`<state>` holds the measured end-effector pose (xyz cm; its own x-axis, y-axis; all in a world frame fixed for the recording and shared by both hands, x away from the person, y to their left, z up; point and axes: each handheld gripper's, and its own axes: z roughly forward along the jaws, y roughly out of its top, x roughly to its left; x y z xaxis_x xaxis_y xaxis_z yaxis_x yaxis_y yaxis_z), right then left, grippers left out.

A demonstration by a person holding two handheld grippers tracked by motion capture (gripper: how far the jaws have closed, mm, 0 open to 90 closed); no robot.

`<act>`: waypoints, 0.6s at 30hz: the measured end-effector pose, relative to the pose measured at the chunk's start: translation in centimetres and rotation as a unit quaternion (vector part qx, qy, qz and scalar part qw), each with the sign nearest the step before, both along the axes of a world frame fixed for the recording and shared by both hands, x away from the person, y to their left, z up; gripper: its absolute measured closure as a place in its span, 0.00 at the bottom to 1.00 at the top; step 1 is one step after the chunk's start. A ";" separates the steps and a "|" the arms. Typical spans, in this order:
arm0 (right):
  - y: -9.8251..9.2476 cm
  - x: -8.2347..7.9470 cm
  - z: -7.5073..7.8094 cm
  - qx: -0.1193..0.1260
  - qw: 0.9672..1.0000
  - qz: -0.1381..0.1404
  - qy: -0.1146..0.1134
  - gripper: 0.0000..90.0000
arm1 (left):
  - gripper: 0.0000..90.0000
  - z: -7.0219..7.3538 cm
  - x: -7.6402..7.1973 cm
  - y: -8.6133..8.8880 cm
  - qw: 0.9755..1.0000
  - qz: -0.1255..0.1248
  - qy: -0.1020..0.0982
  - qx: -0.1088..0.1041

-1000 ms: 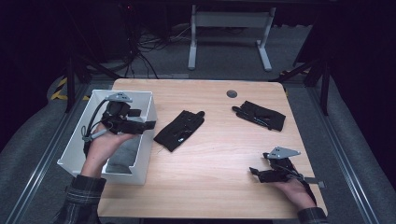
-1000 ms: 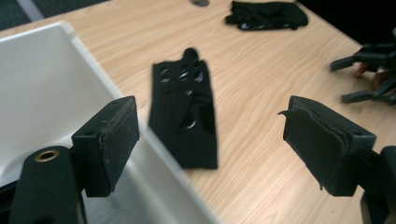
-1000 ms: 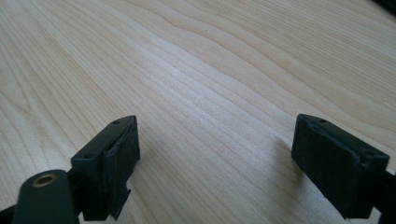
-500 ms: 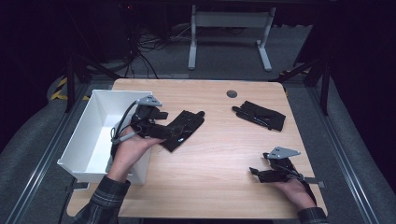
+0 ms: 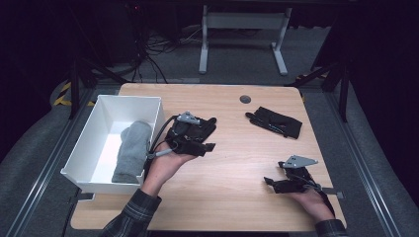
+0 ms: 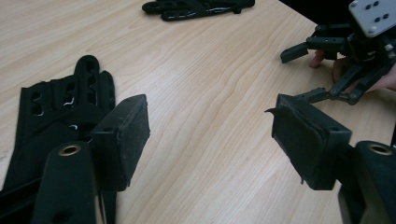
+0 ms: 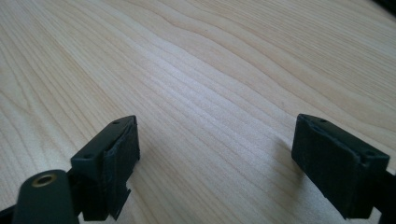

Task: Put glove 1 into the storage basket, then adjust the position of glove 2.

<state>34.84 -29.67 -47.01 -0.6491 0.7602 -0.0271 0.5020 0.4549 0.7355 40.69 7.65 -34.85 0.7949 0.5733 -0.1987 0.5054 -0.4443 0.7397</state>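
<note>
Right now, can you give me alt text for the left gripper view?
The left gripper, jaws open and empty, hovers low over the wooden table beside a black glove. A second glove lies farther off; the right gripper sits at upper right.

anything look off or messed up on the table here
Nothing is spilled or broken. The two black gloves lie apart: one under the left gripper, the other askew near the far right. A grey sock lies in the white bin. A pad looks slightly frayed at its edge.

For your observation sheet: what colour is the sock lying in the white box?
Grey; the sock shows best in the high view.
</note>
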 end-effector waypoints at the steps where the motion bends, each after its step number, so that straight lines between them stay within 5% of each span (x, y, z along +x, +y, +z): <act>1: 0.0 0.0 0.0 0.000 1.000 0.000 0.000 0.17 | 0.35 -0.3 0.1 -0.1 1.000 0.001 0.002 0.003; 9: 0.0 0.0 0.0 0.000 1.000 0.000 0.000 0.17 | 0.62 -3.4 1.1 -0.8 0.998 0.043 0.000 0.035; 13: 0.0 0.0 0.0 -0.001 1.000 0.000 0.000 0.17 | 0.88 -5.0 1.9 -0.7 0.997 0.061 0.005 0.042; 18: 0.0 0.0 0.0 0.000 1.000 0.000 0.000 0.17 | 1.00 -6.3 2.9 -0.2 0.995 0.086 0.008 0.050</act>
